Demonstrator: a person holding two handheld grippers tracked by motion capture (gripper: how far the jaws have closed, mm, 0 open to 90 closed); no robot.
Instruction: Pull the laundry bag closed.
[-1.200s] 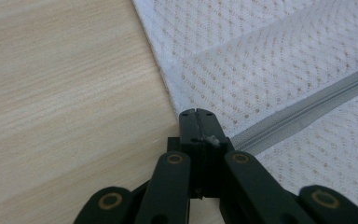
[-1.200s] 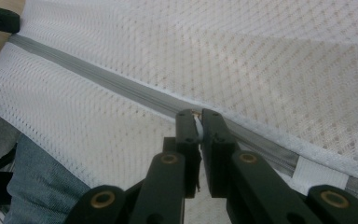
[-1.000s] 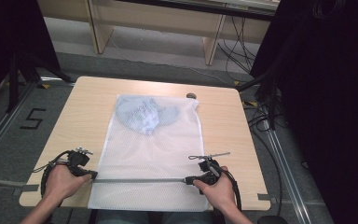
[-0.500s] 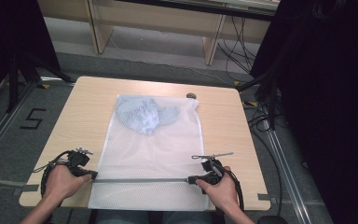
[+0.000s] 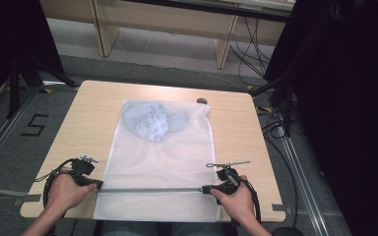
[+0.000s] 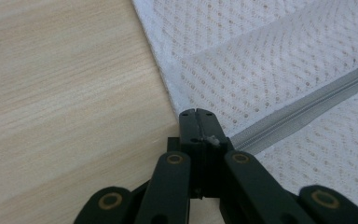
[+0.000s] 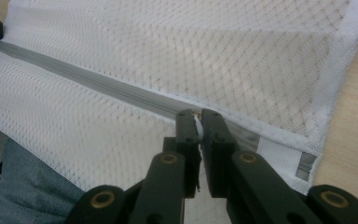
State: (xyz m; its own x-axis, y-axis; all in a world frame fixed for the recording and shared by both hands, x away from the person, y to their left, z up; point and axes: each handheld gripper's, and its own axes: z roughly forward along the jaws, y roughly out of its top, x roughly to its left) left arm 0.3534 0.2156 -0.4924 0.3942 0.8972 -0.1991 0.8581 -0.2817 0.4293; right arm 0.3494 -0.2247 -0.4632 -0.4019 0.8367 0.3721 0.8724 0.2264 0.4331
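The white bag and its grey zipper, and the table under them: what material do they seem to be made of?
The white bag looks like a thin synthetic mesh: small diamond holes and a blue garment showing through. The grey zipper seems a matte woven tape, probably with a plastic coil. The table looks like light wood or wood-pattern laminate, smooth, with straight grain lines.

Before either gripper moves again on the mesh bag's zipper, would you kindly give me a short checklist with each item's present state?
1. Left gripper clamped at the zipper's left end: ok, jaws together on the bag's edge there.
2. Right gripper holding the zipper pull: ok, a small white tab sits pinched between its jaws.
3. Zipper drawn straight between the grippers: ok.
4. Zipper fully shut: cannot tell.
5. Blue garment well away from the zipper: ok, it lies at the far end of the mesh bag.
6. Bag fully on the table: not ok, its near edge overhangs.
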